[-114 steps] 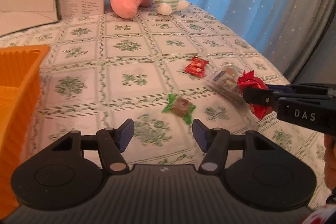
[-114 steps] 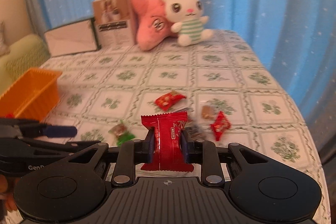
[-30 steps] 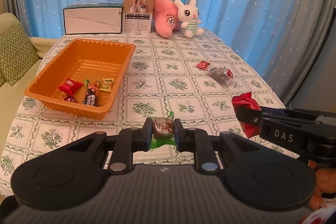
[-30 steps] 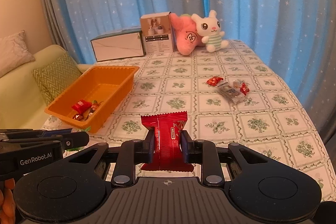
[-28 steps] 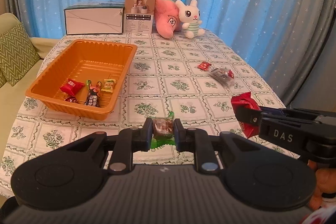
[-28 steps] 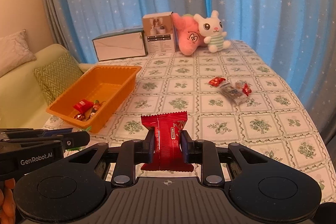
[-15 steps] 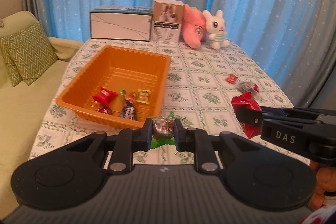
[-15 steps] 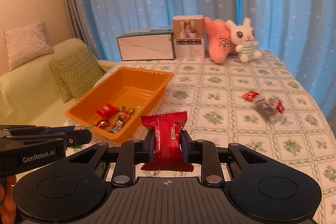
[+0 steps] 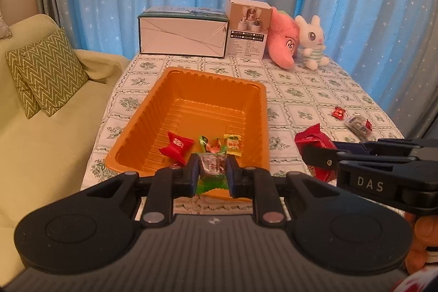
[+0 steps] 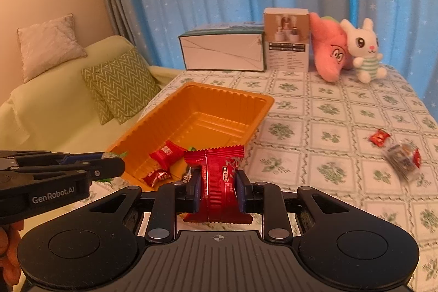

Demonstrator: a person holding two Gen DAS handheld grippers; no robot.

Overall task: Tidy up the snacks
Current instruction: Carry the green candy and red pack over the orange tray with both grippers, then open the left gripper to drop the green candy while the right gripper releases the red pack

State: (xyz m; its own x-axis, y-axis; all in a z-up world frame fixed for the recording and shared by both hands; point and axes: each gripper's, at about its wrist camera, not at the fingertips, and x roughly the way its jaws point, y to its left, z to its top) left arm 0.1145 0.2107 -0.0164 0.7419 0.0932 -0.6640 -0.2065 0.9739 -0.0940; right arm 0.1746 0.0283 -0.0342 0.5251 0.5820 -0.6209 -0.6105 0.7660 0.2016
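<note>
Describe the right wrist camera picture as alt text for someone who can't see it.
A handheld right gripper pinches a red snack packet upright above a floral tablecloth, near an orange tray already holding a few wrapped candies. The left gripper reaches in from the left. More candies lie at right; boxes and plush toys stand before blue curtains.

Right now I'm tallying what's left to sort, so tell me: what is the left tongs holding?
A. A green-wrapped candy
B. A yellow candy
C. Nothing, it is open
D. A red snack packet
A: in the left wrist view the left tongs are clamped on the green-wrapped candy just above the near end of the orange tray, while the red snack packet sits in the right tongs.
</note>
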